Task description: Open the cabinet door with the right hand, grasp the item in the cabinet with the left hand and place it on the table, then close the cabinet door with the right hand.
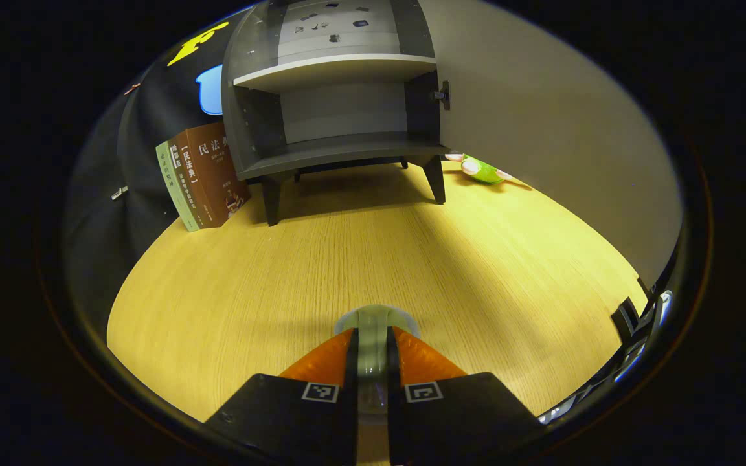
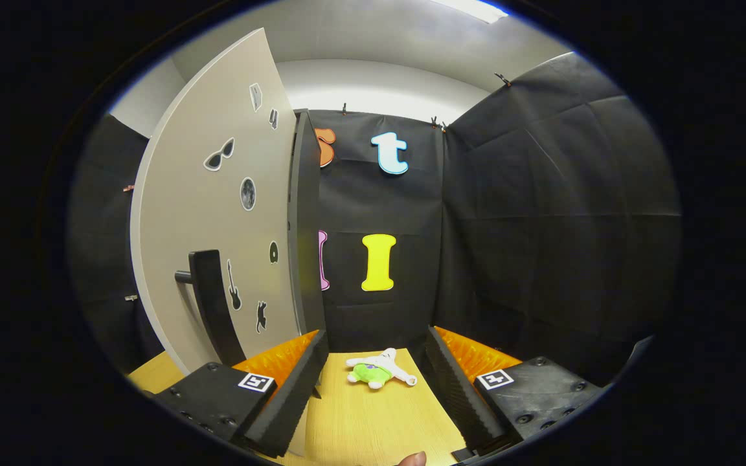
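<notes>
The dark grey cabinet stands at the back of the wooden table, and both its shelves are bare. Its pale door is swung wide open to the right. In the right gripper view the door's outer face carries small stickers and a black bar handle. My left gripper is shut on a pale translucent round-topped item, low over the table's near part; whether it touches the wood is unclear. My right gripper is open just right of the door's edge, with nothing between its fingers.
Several books lean upright left of the cabinet. A small green and white plush toy lies on the table beyond the right gripper, and shows as the plush by the cabinet's right leg. Some dark gear sits at the table's right edge.
</notes>
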Available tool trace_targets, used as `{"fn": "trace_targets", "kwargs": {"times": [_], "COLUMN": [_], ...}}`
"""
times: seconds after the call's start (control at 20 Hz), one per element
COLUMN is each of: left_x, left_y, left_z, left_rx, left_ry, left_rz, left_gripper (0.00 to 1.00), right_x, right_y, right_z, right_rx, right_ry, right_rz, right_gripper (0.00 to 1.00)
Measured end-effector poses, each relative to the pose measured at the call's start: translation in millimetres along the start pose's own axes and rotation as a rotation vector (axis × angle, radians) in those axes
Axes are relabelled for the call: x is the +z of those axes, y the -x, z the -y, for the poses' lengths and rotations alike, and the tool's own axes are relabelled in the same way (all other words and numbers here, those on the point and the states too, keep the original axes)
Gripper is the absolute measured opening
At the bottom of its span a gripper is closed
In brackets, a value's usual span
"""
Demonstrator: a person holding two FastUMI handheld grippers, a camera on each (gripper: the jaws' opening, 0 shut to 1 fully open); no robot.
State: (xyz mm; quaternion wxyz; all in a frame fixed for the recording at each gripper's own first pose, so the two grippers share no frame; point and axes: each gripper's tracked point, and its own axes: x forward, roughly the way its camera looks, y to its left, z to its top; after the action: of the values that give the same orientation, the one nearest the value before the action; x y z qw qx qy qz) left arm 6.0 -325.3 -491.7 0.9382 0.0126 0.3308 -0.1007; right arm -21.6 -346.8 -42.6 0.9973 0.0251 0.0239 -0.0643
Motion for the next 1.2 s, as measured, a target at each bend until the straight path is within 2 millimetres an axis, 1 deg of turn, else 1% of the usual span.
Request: {"fn": "trace_targets", "kwargs": {"times": [0.1, 0.15, 0.2, 0.25, 0.35, 0.4, 0.5, 0.55, 0.6, 0.65, 0.75, 0.8, 0.85, 0.95, 1.0, 1.05, 1.2], "left_x": [0.5, 3.2, 6.9, 8.9, 18.5, 26.5, 48.5, 61.7, 74.2, 87.5, 115.5, 130.5, 144.7, 174.7, 190.7, 207.7, 257.0], "left_y": [4.0, 6.4, 8.2, 8.9, 15.2, 19.8, 32.2, 40.8, 48.5, 58.1, 78.0, 90.3, 101.7, 124.6, 135.6, 148.5, 189.8], "left_z": [5.5, 4.7, 2.5, -0.4, -6.2, -6.9, -9.9, -11.4, -14.1, -17.5, -23.7, -32.1, -42.6, -64.9, -76.2, -89.7, -133.3], "left_rx": [-0.02, -0.015, -0.007, 0.005, 0.022, 0.019, 0.011, 0.003, 0.001, -0.003, -0.024, -0.024, -0.014, 0.008, 0.015, 0.027, 0.078], "left_ry": [0.007, 0.003, -0.006, -0.015, -0.022, -0.017, -0.01, -0.005, -0.005, -0.006, -0.003, -0.002, 0.002, 0.026, 0.044, 0.059, 0.078], "left_rz": [-0.005, 0.003, 0.011, 0.016, 0.036, 0.054, 0.101, 0.127, 0.15, 0.175, 0.217, 0.237, 0.254, 0.295, 0.323, 0.353, 0.458], "left_gripper": [0.31, 0.44, 0.56, 0.69, 0.95, 0.96, 0.96, 0.96, 0.96, 0.96, 0.96, 0.97, 0.97, 0.96, 0.97, 0.97, 0.97], "right_x": [-1.4, -2.3, -2.3, -2.1, -1.6, -1.7, -2.0, -2.4, -1.6, -0.8, 1.0, 0.2, 0.4, -1.5, -3.5, -5.0, -6.1], "right_y": [0.9, 1.7, 1.7, 2.1, 2.2, 1.7, 1.5, 1.1, 1.2, 1.2, -0.2, -1.2, -2.8, -7.9, -10.4, -11.6, -10.6], "right_z": [-0.9, -1.3, -1.6, -1.7, -1.7, -1.5, -1.4, -1.9, -2.6, -2.5, -3.8, -3.0, -1.7, -0.9, -0.7, -0.6, 2.7], "right_rx": [0.005, 0.008, 0.008, 0.008, 0.006, 0.004, 0.0, 0.0, 0.002, 0.001, 0.009, 0.007, 0.001, -0.011, -0.014, -0.019, -0.04], "right_ry": [0.009, 0.011, 0.009, 0.007, 0.005, 0.006, 0.007, 0.007, 0.011, 0.018, 0.02, 0.018, 0.017, 0.016, 0.017, 0.018, 0.024], "right_rz": [-0.003, -0.007, -0.008, -0.008, -0.007, -0.007, -0.007, -0.007, -0.005, -0.003, -0.003, -0.007, -0.01, -0.019, -0.027, -0.033, -0.036], "right_gripper": [0.98, 0.98, 1.0, 0.98, 0.98, 0.98, 0.98, 0.98, 0.95, 0.98, 0.98, 1.0, 0.98, 0.98, 0.95, 0.98, 0.98]}}
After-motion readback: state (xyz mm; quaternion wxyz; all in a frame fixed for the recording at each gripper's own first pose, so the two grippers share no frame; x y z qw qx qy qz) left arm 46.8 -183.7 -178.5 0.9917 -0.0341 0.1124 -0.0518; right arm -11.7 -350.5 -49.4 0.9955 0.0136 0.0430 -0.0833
